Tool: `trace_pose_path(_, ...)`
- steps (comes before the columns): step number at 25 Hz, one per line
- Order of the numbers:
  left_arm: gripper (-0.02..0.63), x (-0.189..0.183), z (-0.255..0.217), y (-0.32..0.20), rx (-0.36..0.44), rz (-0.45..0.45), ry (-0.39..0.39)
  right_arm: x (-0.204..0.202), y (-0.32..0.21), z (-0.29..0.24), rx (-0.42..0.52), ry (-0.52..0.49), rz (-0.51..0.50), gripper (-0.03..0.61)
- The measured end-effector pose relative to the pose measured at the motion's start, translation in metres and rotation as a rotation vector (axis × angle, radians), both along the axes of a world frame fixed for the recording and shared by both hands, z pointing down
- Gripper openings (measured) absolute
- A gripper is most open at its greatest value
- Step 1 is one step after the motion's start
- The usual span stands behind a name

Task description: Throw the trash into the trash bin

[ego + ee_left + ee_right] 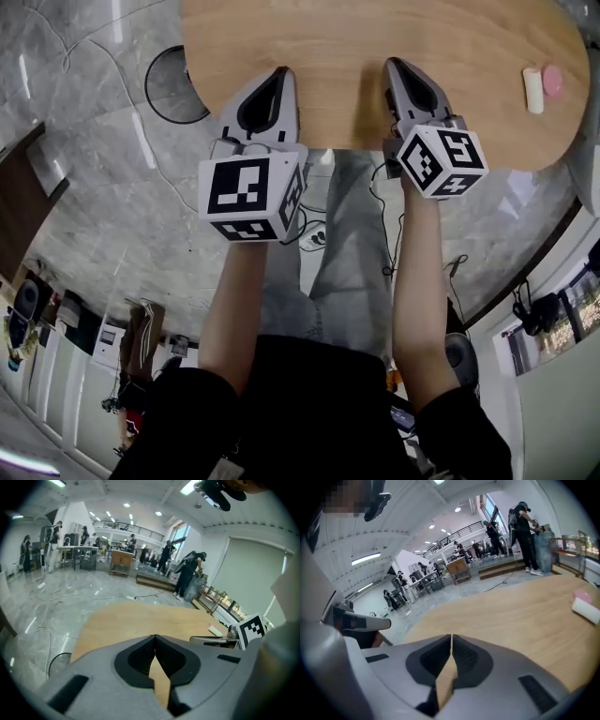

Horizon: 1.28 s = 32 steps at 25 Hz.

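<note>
A white roll of trash (533,91) and a pink piece (552,80) lie together at the far right of the wooden table (469,37). The right gripper view shows the same white roll (586,609) and pink piece (582,595) off to the right. A round dark-rimmed bin (173,84) stands on the floor left of the table. My left gripper (281,73) hangs over the table's near edge, shut and empty, its tips meeting (154,637). My right gripper (394,64) is beside it, also shut with nothing held (451,637), well left of the trash.
The floor is grey marble with cables (323,236) trailing under the table's near edge. The person's legs (337,272) are below the grippers. Several people (187,576) and desks stand far off in the hall. Low cabinets (56,356) line the lower left.
</note>
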<state>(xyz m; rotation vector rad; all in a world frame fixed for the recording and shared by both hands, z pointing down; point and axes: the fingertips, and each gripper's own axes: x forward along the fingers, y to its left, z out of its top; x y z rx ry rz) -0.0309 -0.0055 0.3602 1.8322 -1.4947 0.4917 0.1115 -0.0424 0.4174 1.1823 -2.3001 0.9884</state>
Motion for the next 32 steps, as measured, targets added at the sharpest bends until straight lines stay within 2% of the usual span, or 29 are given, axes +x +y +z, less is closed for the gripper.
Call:
trace_pose_path(7, 0.002, 0.115, -0.003, -0.036, 0.015, 0.142, 0.015, 0.118, -0.011, -0.001, 0.006, 0.026, 0.192, 0.017)
trace_pose_path(13, 0.002, 0.214, 0.005, -0.047, 0.008, 0.260, 0.029, 0.227, -0.014, 0.007, 0.015, 0.048, 0.356, 0.018)
trace_pose_path(17, 0.002, 0.263, 0.013, -0.044, -0.017, 0.342, 0.024, 0.297, -0.015, 0.010, 0.034, -0.054, 0.557, 0.018)
trace_pose_path(22, 0.002, 0.310, 0.014, -0.047, -0.030, 0.396, 0.012, 0.368, -0.024, 0.022, 0.014, -0.178, 0.724, 0.020)
trace_pose_path(23, 0.002, 0.319, 0.015, -0.048, -0.031, 0.406, 0.010, 0.379, -0.025, 0.025, 0.003, -0.199, 0.740, 0.029)
trace_pose_path(26, 0.003, 0.344, 0.020, -0.051, -0.038, 0.428, 0.008, 0.404, -0.030, 0.039, -0.025, -0.224, 0.737, 0.133)
trace_pose_path(32, 0.002, 0.365, 0.021, -0.056, -0.038, 0.446, 0.014, 0.417, -0.050, 0.052, -0.064, -0.246, 0.692, 0.140)
